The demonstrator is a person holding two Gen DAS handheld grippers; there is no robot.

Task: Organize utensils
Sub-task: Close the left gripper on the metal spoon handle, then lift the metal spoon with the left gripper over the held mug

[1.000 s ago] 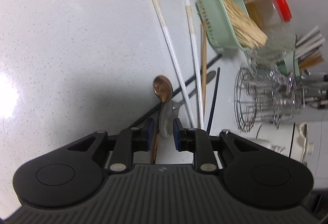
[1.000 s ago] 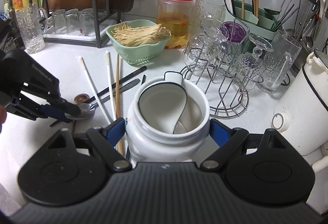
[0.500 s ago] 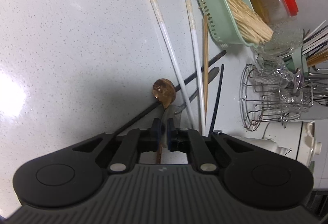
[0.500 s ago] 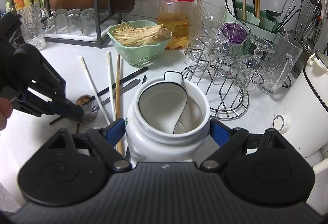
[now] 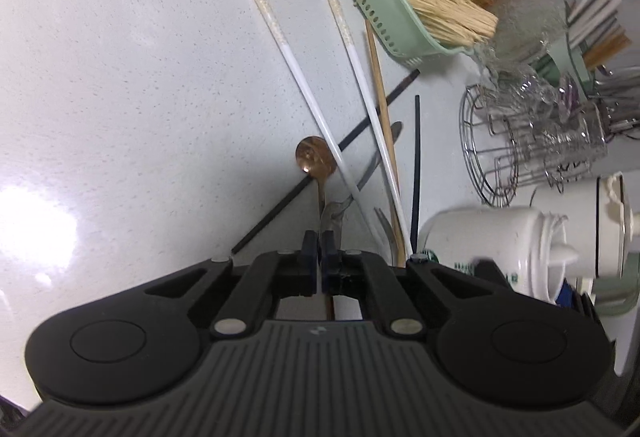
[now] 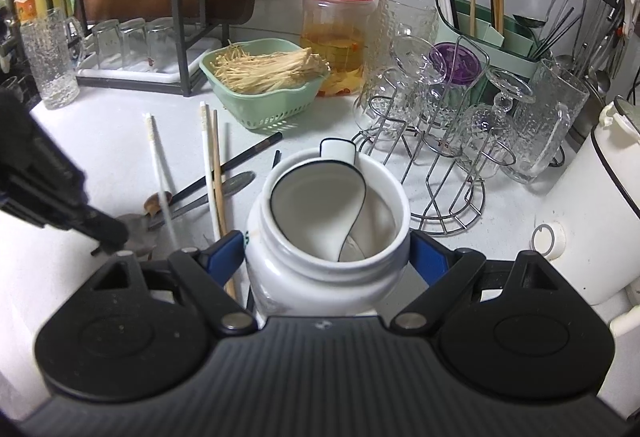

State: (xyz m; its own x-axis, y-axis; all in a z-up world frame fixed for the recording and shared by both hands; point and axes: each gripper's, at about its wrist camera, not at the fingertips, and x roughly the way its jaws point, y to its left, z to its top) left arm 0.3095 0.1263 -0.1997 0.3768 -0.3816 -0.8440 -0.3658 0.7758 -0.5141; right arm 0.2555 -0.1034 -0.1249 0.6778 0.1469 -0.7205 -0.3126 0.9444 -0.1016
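Note:
My left gripper (image 5: 319, 249) is shut on the bowl of a silver spoon (image 5: 335, 212), whose handle runs up to the right under the chopsticks. A copper spoon (image 5: 314, 157) lies just beyond, its handle passing under the jaws. Two white chopsticks (image 5: 304, 93), a wooden one (image 5: 380, 93) and black ones (image 5: 360, 125) lie crossed on the counter. In the right wrist view the left gripper (image 6: 104, 233) grips the silver spoon (image 6: 140, 231) at lower left. My right gripper (image 6: 326, 251) is shut on a white jar (image 6: 280, 261) that holds a white ceramic spoon (image 6: 320, 197).
A green basket of enoki mushrooms (image 6: 264, 85) and a red-lidded jar (image 6: 338, 33) stand behind the chopsticks. A wire rack of glasses (image 6: 440, 141), a green utensil holder (image 6: 492, 37) and a white appliance (image 6: 600, 205) fill the right side. A dish rack (image 6: 132, 49) stands at the back left.
The left jaws closed onto the silver spoon's bowl and the gripper rose a little, rolling slightly. The right gripper and its jar stayed still.

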